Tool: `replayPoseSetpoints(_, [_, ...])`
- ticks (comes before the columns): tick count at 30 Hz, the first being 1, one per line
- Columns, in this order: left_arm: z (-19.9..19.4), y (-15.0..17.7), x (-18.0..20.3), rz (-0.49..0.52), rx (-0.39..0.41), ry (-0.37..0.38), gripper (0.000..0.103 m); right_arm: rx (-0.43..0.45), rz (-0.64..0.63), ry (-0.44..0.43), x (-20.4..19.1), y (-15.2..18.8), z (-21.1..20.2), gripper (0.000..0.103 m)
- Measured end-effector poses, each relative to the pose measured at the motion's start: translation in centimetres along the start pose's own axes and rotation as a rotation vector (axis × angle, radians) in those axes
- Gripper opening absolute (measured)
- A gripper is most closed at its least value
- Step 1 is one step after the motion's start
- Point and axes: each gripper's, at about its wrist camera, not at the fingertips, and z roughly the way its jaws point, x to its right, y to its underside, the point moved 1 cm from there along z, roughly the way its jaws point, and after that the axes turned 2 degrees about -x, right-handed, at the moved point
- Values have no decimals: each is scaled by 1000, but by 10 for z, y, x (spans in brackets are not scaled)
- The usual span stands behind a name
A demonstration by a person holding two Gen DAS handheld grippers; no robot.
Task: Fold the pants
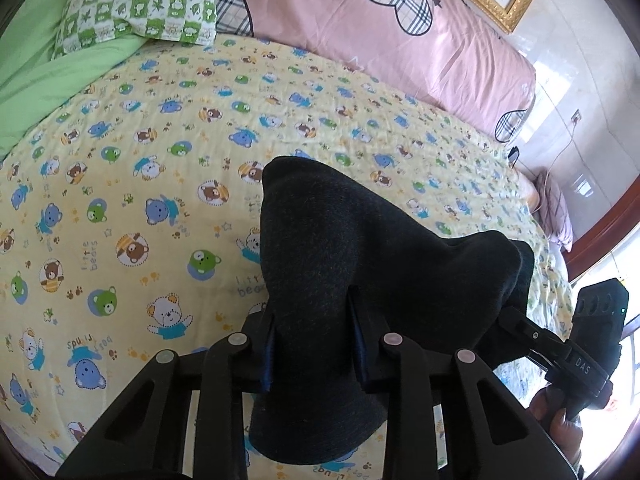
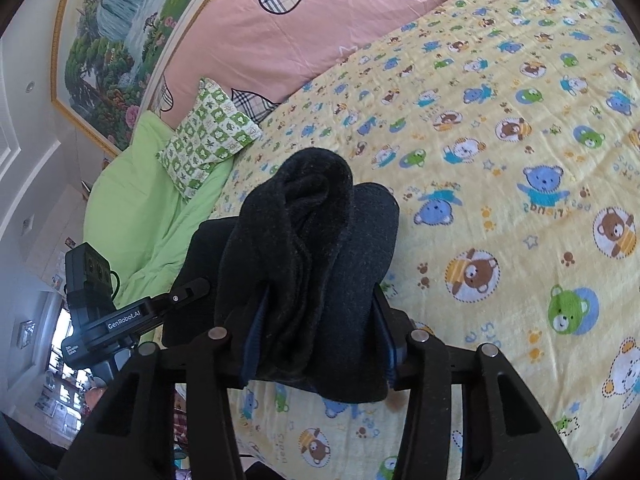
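Observation:
The dark charcoal pants (image 1: 360, 248) hang bunched between both grippers, lifted above the yellow bear-print bedspread (image 1: 120, 200). My left gripper (image 1: 314, 320) is shut on a thick fold of the pants, which drapes over and below its fingers. My right gripper (image 2: 320, 320) is shut on another rolled bunch of the pants (image 2: 308, 248). The right gripper also shows at the right edge of the left wrist view (image 1: 520, 320), its tips under the cloth. The left gripper shows at the left of the right wrist view (image 2: 188, 290).
A pink quilt with plaid hearts (image 1: 400, 40) lies along the far side of the bed. A green checked pillow (image 1: 140, 0) and green sheet (image 1: 48, 68) sit at one end. A gold-framed painting (image 2: 112, 40) hangs on the wall behind.

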Motion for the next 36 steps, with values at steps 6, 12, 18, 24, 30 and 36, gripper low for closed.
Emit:
replayPoseSetpoints(6, [-14,-7,-4,-9,41,-19,29,-8,-22,-30,-13,-11,8,47])
replayPoseSetpoints(12, [-30,-15,-27,-53,78,-51,29,-26,-59,-63,-33,-22,28,47])
replayPoseSetpoints(18, [-46,-25,-51,-93,124,-99,29,-56,-115,-103,-58,-37,56,47])
replayPoseSetpoints(24, [-51,-38,-76,-127,145,-139,29,-88,-148,-130,-75,-51,86,47])
replayPoseSetpoints(30, [-47,-51,-94,-143,157,-167,29,-117,-145,-142,-82,-65,117,47])
replayPoseSetpoints(36, [-42,-67,-113,-165,177,-209,29,-136,-175,-149,-94,-79,147,47])
